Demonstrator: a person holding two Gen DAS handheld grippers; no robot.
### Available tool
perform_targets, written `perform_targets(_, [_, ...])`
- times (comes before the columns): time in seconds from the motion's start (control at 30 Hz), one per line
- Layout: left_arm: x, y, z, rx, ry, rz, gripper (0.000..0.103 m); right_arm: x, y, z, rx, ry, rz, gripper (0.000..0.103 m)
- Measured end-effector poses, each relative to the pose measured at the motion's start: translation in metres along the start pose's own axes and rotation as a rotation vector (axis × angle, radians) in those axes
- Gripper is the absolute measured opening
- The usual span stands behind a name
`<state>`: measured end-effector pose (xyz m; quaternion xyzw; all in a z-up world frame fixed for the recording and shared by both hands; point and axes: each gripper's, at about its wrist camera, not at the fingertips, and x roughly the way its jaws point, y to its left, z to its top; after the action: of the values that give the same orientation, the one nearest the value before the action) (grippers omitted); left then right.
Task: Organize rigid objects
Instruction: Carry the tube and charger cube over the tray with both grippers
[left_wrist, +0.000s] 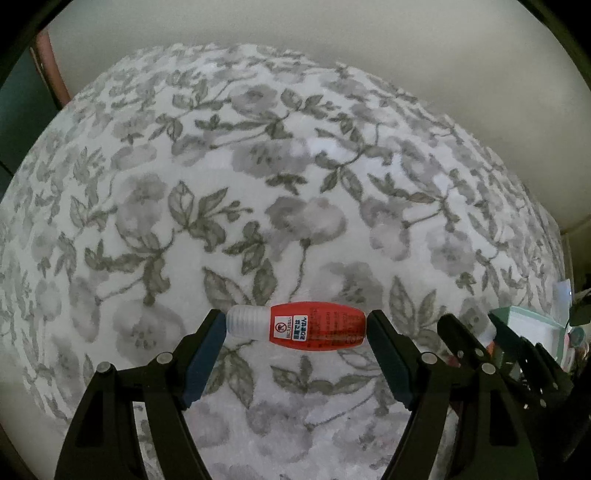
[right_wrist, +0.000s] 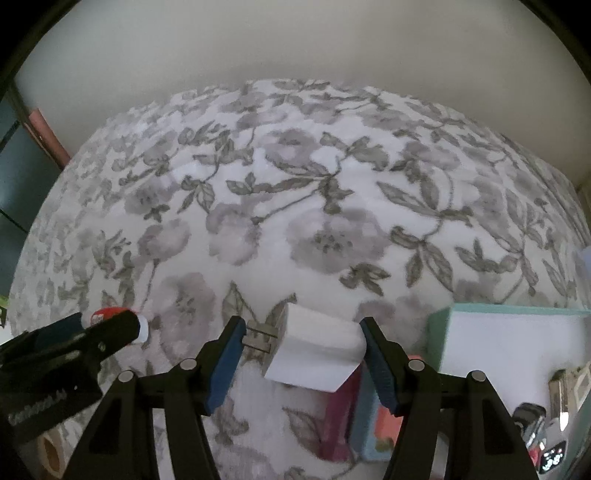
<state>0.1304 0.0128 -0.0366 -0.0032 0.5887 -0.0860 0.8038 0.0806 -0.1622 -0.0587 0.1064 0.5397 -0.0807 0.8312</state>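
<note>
Left wrist view: left gripper (left_wrist: 295, 325) held a small red bottle (left_wrist: 317, 324) lengthwise between its blue-padded fingers (left_wrist: 207, 354), white ribbed cap toward the left pad, red base against the right pad. Fingers closed on it end to end. Bottle lay horizontal, label with Japanese print facing the camera, above a floral blanket (left_wrist: 258, 166) in grey and white. Whether it touched the blanket, could not tell. Far right of that view, the right gripper (left_wrist: 476, 332) showed from the side, beside a mint-green box (left_wrist: 532, 317).

Right wrist view: at far left the left gripper (right_wrist: 110, 325) appeared side-on with the red bottle (right_wrist: 107, 313) and its white cap poking past the finger. In the middle, the right gripper (right_wrist: 303, 339) clamped a white plug adapter (right_wrist: 317, 347) between its blue pads (right_wrist: 225, 365); metal prongs met the left pad, the rounded white end met the right pad. Adapter was tilted slightly, held over the floral blanket (right_wrist: 295, 184). Below it stood pink and blue items (right_wrist: 354, 421), blurred, kind unclear. Right of those, the mint-green box (right_wrist: 439, 332) with a white inside held small things, including a watch-like item (right_wrist: 550, 454) at the lower right corner.
</note>
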Motion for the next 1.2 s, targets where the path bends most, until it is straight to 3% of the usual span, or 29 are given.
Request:
perform_targets(0.57, [-0.049, -0.061, -0.023, 0.138, -0.095, -0.058, 0.079, -0.080, -0.072, -0.042, 0.142, -0.092, 0.003, 0.066])
perform_targets(0.73, [-0.060, -0.092, -0.038, 0.226, -0.124, -0.034, 0.079, -0.103, -0.103, -0.058, 0.192, -0.121, -0.037, 0.066])
perform_targets(1.2, [-0.075, -0.198, -0.099, 0.509, -0.103, -0.125, 0.079, -0.137, -0.222, -0.113, 0.482, -0.155, -0.144, 0.066])
